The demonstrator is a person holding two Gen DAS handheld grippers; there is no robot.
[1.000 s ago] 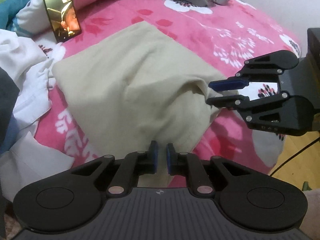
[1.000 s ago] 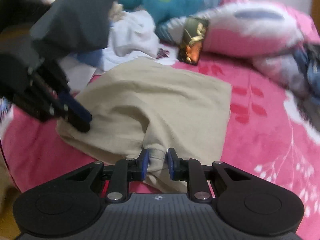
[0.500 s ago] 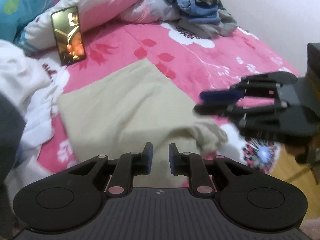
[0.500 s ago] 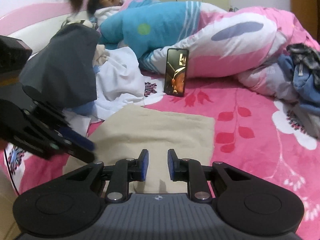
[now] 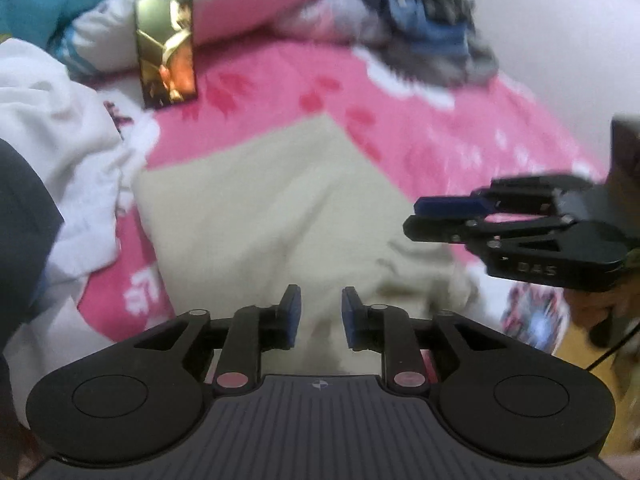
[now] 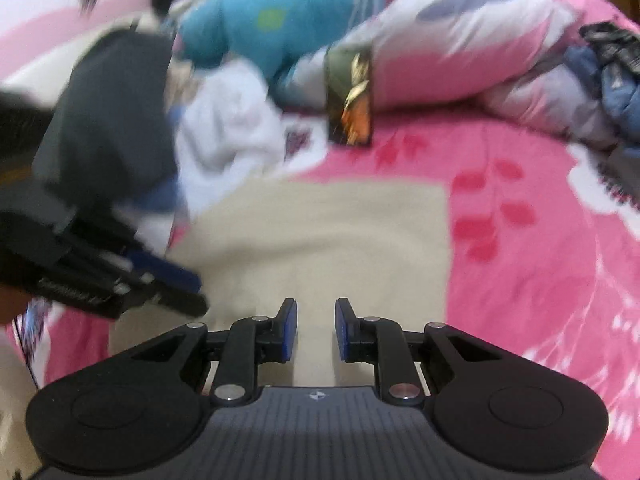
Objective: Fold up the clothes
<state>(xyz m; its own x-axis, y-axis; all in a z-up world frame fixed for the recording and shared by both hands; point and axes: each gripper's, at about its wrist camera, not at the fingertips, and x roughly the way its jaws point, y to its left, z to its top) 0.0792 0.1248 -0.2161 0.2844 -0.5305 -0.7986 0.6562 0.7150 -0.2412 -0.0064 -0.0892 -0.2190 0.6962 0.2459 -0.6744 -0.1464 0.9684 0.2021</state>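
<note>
**Beige garment lies folded on the pink bedspread, both grippers clear of it**

The beige garment (image 5: 276, 208) lies flat on the pink flowered bedspread (image 6: 532, 248), folded to a rough rectangle; its near edge in the left wrist view is rumpled into a small bunch. The left gripper (image 5: 319, 316) hangs over that near edge with its jaws opening — a plain gap between the blue pads, nothing pinched in them. The right gripper (image 6: 316, 330) hovers above the cloth too, its jaws slightly parted and empty; cloth shows through the gap, but the pads do not press on it.

Beside the garment are a crumpled white cloth (image 6: 232, 128) and a dark grey garment (image 6: 112, 120). A phone (image 5: 166, 50) with a lit screen leans against a pink and white quilt (image 6: 460, 36) — behind it a person lies in a blue top (image 6: 280, 12). A heap of blue and checked clothes (image 5: 416, 36) sits at the far side of the bed.
</note>
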